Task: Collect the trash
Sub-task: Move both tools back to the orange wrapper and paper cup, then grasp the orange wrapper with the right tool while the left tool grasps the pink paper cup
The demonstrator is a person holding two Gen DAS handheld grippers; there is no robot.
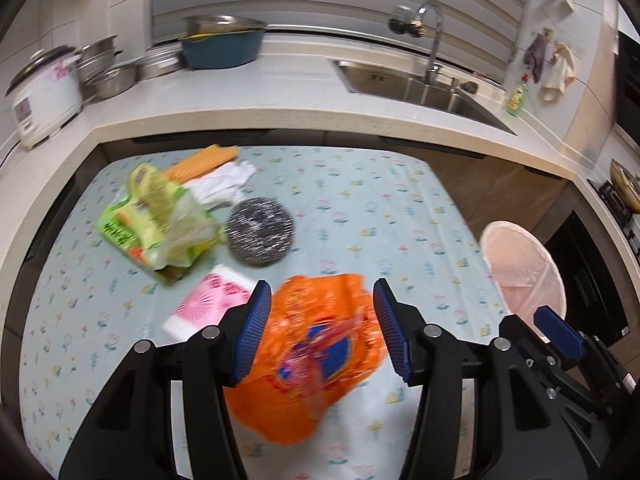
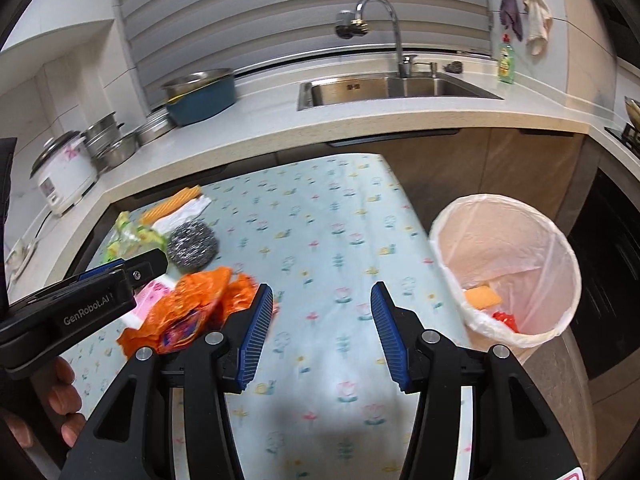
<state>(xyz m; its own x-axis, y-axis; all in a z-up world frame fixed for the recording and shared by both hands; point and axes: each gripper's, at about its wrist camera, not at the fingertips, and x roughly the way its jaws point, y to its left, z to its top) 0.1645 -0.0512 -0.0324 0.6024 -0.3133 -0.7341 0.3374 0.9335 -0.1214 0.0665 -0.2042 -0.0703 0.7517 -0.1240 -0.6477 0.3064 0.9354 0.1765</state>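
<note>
An orange snack bag [image 1: 320,352] lies on the flowered table, between the open jaws of my left gripper [image 1: 320,328], which hovers over it; it also shows in the right wrist view [image 2: 188,312]. Beyond lie a pink packet [image 1: 208,304], a green wrapper [image 1: 156,220], a steel scourer [image 1: 260,232], white tissue [image 1: 224,184] and an orange cloth [image 1: 200,164]. My right gripper [image 2: 322,332] is open and empty over bare tablecloth. A lined bin [image 2: 504,264] at the table's right edge holds an orange sponge [image 2: 482,296] and red scrap [image 2: 506,320].
The kitchen counter [image 2: 360,120] wraps around behind the table, with a sink [image 2: 392,88], faucet, dish soap bottle [image 2: 506,60], blue basin [image 2: 200,96], pots and a rice cooker [image 2: 64,176]. The left gripper's body [image 2: 80,304] crosses the right wrist view at left.
</note>
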